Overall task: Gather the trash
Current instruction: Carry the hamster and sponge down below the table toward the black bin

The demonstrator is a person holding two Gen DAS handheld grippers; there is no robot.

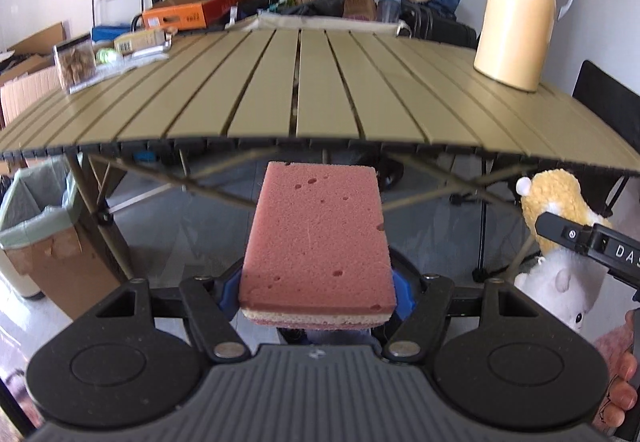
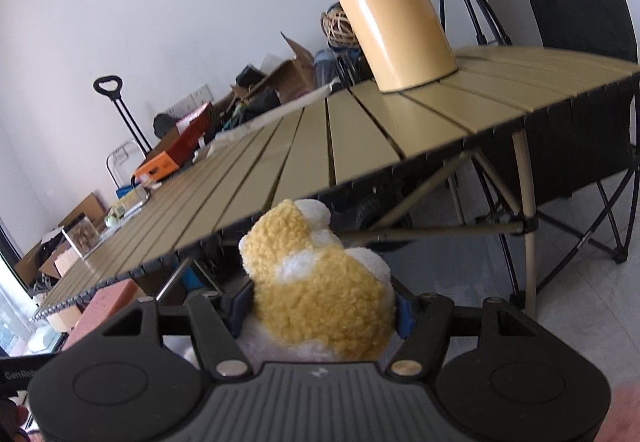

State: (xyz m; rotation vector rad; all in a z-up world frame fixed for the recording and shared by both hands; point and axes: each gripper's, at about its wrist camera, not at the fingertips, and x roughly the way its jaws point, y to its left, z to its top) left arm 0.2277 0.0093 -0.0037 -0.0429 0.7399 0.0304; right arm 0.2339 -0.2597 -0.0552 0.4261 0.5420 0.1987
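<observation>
My left gripper (image 1: pixel 318 300) is shut on a pink sponge (image 1: pixel 318 238) and holds it flat in the air, just below and in front of the slatted table's near edge (image 1: pixel 320 142). My right gripper (image 2: pixel 320 306) is shut on a yellow and white plush toy (image 2: pixel 320 294), also below the table's near edge (image 2: pixel 280 202). The plush toy (image 1: pixel 556 202) and right gripper show at the right of the left wrist view. The sponge's corner (image 2: pixel 108 306) shows at the lower left of the right wrist view. A lined cardboard bin (image 1: pixel 40 226) stands on the floor at the left.
A yellow thermos jug (image 1: pixel 520 14) stands on the table's right side. A clear box of snacks (image 1: pixel 74 62), a carton and wrappers lie at the far left of the table. Boxes and bags are piled behind. A black folding chair (image 2: pixel 580 90) stands right of the table.
</observation>
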